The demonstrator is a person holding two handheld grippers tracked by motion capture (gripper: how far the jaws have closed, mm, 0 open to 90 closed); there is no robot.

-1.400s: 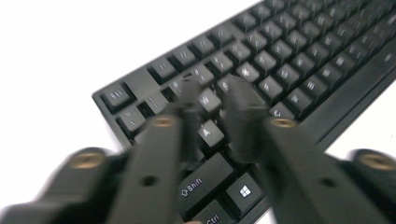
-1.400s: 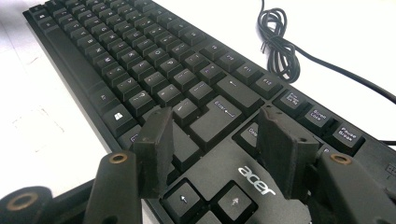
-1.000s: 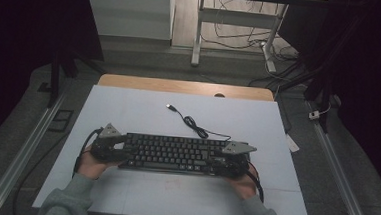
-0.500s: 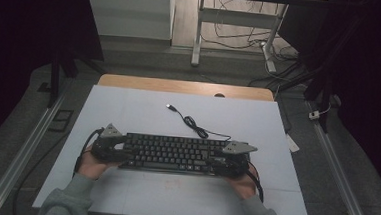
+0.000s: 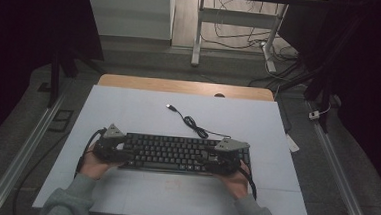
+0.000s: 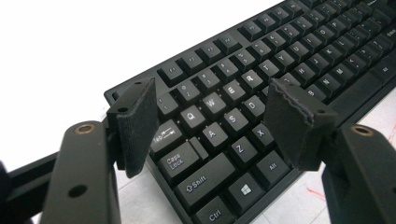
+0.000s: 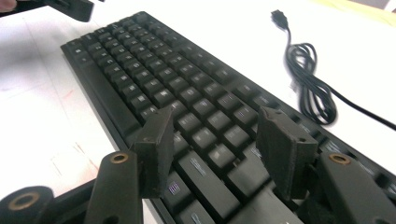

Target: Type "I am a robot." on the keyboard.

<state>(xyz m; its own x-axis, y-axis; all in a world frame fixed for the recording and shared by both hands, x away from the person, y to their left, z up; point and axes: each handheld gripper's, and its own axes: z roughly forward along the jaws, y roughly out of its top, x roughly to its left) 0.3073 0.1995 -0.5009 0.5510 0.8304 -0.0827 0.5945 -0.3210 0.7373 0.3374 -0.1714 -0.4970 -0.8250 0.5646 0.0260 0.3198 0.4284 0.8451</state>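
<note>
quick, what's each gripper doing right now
left gripper: open, jaws just widened, over the keyboard, holding nothing
right gripper: open over the keyboard, holding nothing

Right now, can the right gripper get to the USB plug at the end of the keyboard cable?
Probably yes. The right gripper is open over the keyboard; the USB plug lies beyond on bare table, nothing between.
</note>
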